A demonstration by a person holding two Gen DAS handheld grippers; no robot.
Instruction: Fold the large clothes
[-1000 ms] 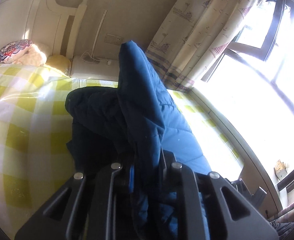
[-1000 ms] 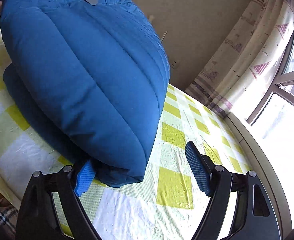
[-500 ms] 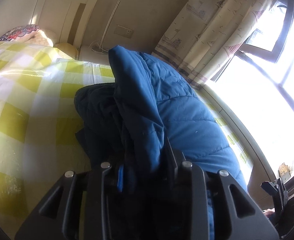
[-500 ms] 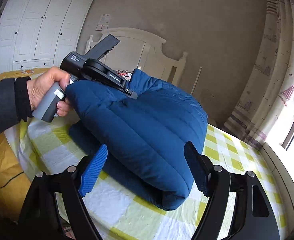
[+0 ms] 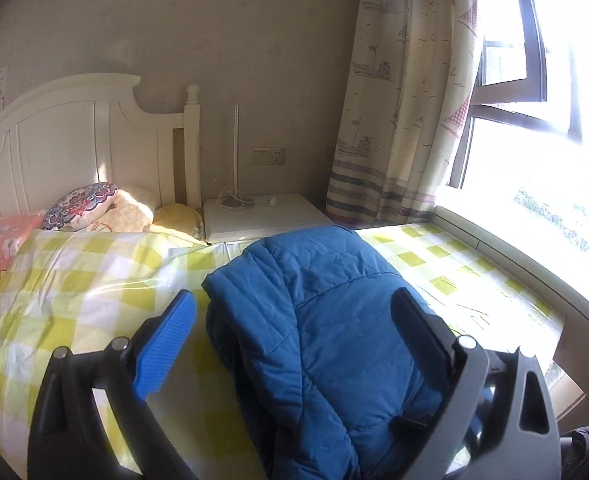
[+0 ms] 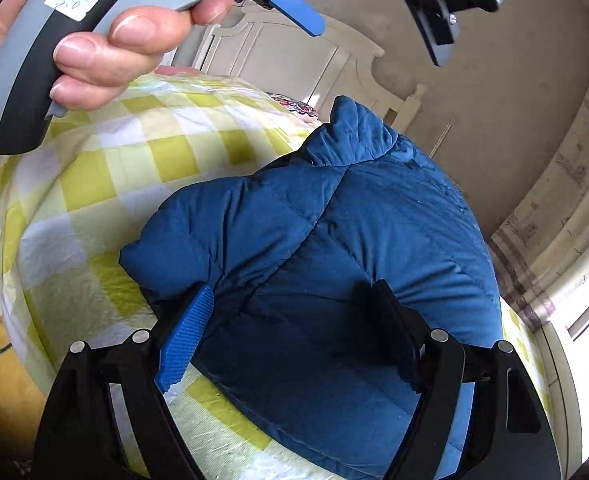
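- Left wrist view: the left claw (image 5: pixel 294 328) stands wide, its jaws having just been opening; the folded blue padded jacket (image 5: pixel 334 332) lies between and beyond them, with neither pad pressing on it.
- The jacket rests in a bundle on the bed's yellow-and-white checked sheet (image 5: pixel 74 292), toward the window side.
- Behind it are a white headboard (image 5: pixel 86 140), patterned pillows (image 5: pixel 82 204), a white bedside cabinet (image 5: pixel 262 216), a printed curtain (image 5: pixel 406 100) and a bright window (image 5: pixel 534 160).
- Right wrist view: the right claw (image 6: pixel 290 336) is spread fairly wide, a finger on either side of the jacket's (image 6: pixel 334 248) near end; whether the pads press into the fabric cannot be told.
- Above, a person's left hand (image 6: pixel 114 44) grips the grey handle of the left claw (image 6: pixel 378 36), which hangs open and empty over the bed, apart from the jacket.
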